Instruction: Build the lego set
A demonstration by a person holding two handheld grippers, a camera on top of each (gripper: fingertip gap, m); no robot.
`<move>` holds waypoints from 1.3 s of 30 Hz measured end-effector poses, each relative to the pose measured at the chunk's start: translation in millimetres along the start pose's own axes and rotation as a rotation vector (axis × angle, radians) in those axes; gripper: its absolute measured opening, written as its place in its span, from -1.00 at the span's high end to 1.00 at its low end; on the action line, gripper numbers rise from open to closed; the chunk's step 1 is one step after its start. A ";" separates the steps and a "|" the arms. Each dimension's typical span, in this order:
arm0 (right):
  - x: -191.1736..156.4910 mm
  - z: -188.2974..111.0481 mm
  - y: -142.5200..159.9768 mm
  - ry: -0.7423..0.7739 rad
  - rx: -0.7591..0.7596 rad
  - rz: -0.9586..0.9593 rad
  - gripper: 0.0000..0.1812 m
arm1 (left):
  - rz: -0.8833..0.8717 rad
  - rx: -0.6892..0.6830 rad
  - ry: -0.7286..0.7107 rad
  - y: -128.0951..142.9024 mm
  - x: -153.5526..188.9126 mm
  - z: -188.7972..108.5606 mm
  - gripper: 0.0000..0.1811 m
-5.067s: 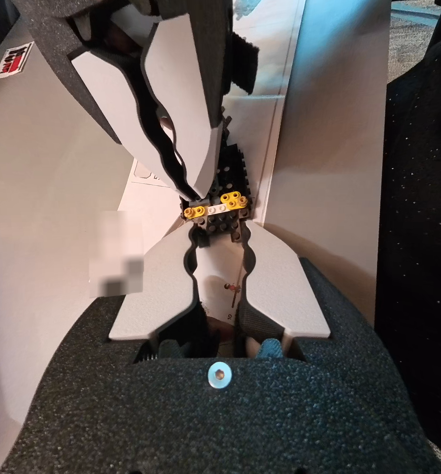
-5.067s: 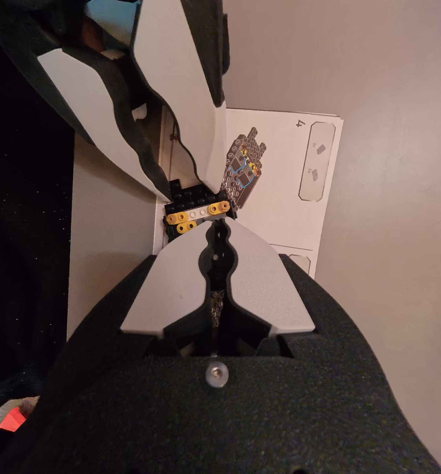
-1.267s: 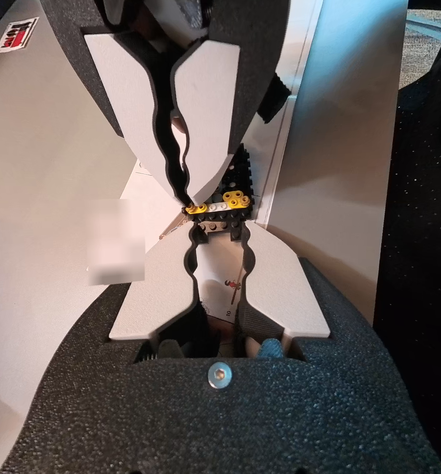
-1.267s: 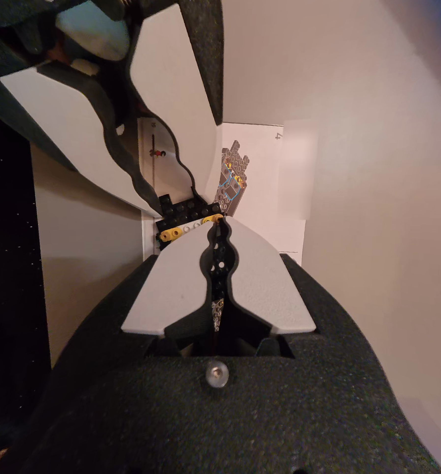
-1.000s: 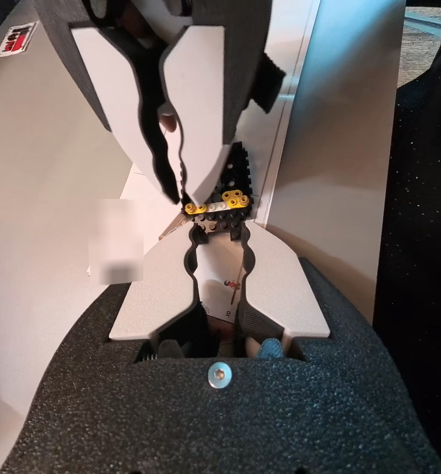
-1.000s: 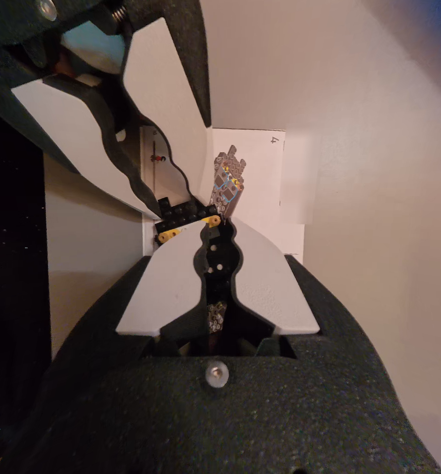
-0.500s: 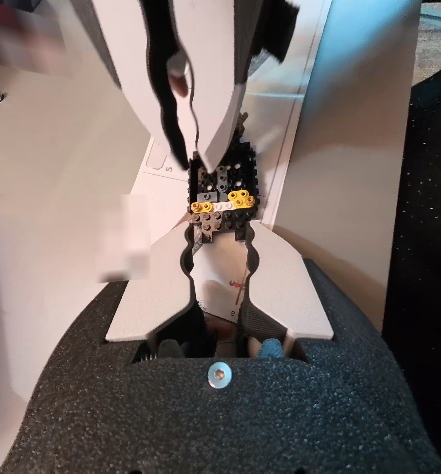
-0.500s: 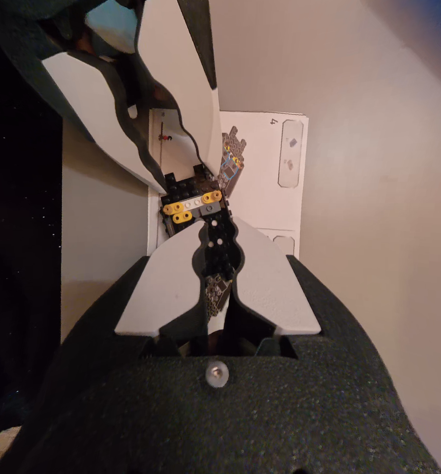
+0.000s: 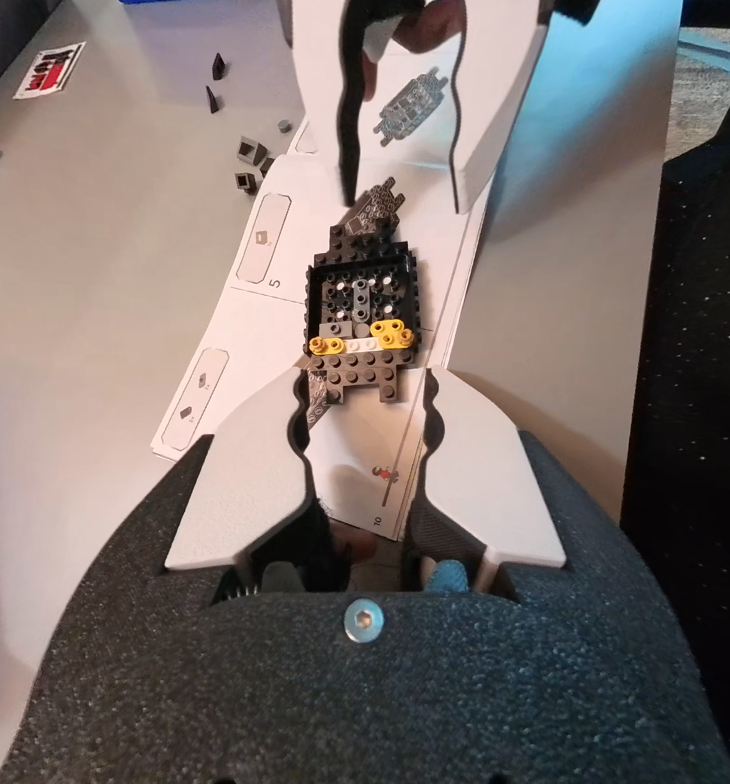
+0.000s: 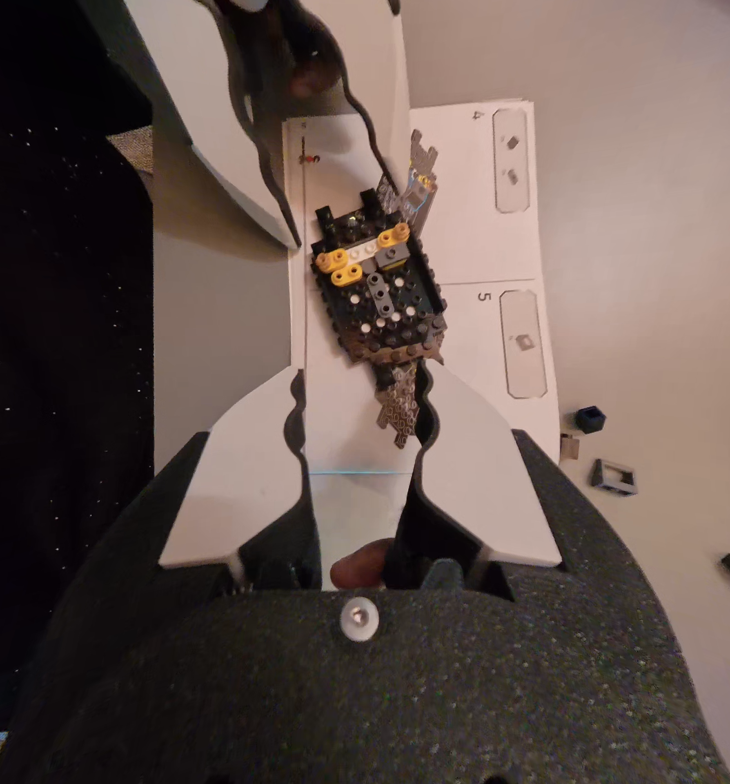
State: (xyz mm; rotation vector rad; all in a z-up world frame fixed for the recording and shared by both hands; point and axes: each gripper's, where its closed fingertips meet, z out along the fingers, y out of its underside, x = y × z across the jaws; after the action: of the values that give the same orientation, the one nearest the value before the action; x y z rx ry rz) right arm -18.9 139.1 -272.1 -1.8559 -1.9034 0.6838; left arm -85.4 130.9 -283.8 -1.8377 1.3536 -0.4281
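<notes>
The black Lego model [image 9: 361,360], with yellow, white and grey plates on top, lies flat on the open instruction booklet [image 9: 261,339]. My left gripper [image 9: 363,375] is open and empty; the model's near end sits between its fingertips without touching them. My right gripper [image 9: 403,203] hangs open and empty above the model's far end. In the right wrist view the model [image 10: 380,297] lies just ahead of the open right gripper [image 10: 361,373], and the open left gripper [image 10: 342,216] is at the model's far end.
Loose grey pieces [image 9: 251,150] and black pointed pieces [image 9: 212,99] lie on the white table beyond the booklet's left side. A black cube [image 10: 590,418] and a grey frame piece [image 10: 613,477] lie right of the booklet [image 10: 473,237]. The table edge and dark fabric [image 9: 694,382] are close by. Across from one pair of fingers to the other is roughly 8 centimetres. The black cube [image 10: 590,418] is about 8 centimetres from my right fingertips and 12 centimetres from my left. It is also in sight in the left wrist view [image 9: 243,177].
Both grippers have opened and drawn back. The left has let go of the model and the right has lifted off it. The model now lies free on the booklet.
</notes>
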 end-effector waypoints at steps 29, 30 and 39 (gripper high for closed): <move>126.7 -79.8 88.6 0.489 -0.035 0.545 0.75 | -0.131 0.106 -0.056 -19.6 -13.5 -1.3 0.53; 126.1 -83.6 93.5 0.514 -0.021 0.594 0.70 | -0.133 0.117 -0.053 -20.6 -13.5 -2.3 0.53; 104.3 -67.5 106.3 0.441 0.042 0.710 0.84 | -0.149 0.160 -0.053 -24.4 -15.6 -6.9 0.55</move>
State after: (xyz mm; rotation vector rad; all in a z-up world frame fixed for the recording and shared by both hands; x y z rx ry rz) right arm 102.1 248.2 -286.9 -2.4122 -0.9385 0.4431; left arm -80.2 145.1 -258.2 -1.8092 1.1183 -0.5453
